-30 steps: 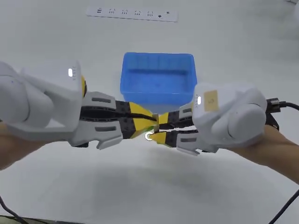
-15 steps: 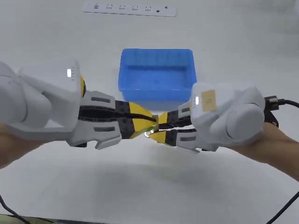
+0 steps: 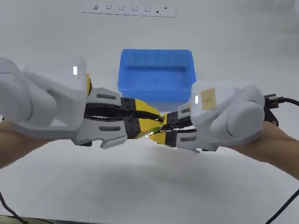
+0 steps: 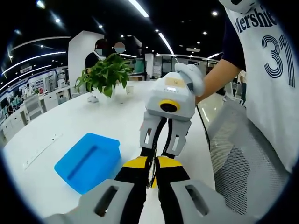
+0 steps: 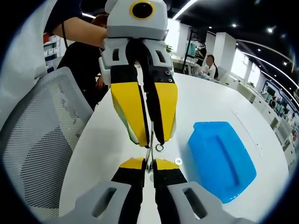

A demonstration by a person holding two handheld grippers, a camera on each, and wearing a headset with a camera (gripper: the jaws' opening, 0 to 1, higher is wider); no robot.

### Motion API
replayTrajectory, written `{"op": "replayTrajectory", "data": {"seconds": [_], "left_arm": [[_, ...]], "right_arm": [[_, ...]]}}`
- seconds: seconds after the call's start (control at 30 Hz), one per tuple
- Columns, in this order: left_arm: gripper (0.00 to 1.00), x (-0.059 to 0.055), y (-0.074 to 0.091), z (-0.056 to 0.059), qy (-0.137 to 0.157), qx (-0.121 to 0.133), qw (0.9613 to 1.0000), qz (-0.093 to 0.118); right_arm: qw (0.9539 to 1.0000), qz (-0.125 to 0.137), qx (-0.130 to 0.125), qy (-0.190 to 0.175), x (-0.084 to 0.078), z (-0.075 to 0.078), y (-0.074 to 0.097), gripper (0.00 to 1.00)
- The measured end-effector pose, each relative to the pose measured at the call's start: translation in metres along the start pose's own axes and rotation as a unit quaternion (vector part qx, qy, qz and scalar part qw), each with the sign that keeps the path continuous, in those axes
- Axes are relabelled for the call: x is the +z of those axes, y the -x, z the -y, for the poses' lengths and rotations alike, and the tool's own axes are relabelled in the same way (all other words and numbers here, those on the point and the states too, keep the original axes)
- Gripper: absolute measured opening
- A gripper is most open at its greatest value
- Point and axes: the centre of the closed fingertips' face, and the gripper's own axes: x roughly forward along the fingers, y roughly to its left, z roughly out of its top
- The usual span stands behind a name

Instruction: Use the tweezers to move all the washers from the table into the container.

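Right gripper view: two washers [image 5: 160, 148] by left gripper [image 5: 150, 138] and right gripper [image 5: 149, 162], both closed, apparently on tweezers [image 5: 149, 152].

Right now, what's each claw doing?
Left claw: shut on the thin silver metal tweezers.
Right claw: shut on the same tweezers.

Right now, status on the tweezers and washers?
Both shut on tweezers: left tongs, right tongs, tip to tip. Two washers on table below, short of container. Nothing between them and container.
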Motion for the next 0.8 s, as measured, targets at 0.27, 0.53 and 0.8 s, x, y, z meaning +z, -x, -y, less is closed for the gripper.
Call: {"op": "replayTrajectory", "data": {"seconds": [0.27, 0.53, 0.8], "left_arm": [[0.07, 0.0013, -0.0048, 0.0059, -0.009, -0.021, 0.9997, -0.005], [0.05, 0.001, 0.001, 0.0021, -0.017, -0.015, 0.9997, -0.005], [0.05, -0.0021, 0.0017, -0.0021, -0.017, -0.01, 0.9998, -0.006]], "right_arm": [[1.0, -0.006, 0.007, 0.002, -0.001, -0.0028, -0.0009, 0.07], [0.9999, -0.004, -0.003, 0.013, -0.001, 0.001, 0.0006, 0.09], [0.9999, -0.006, -0.011, 0.01, -0.0039, 0.0039, -0.0001, 0.11]]}}
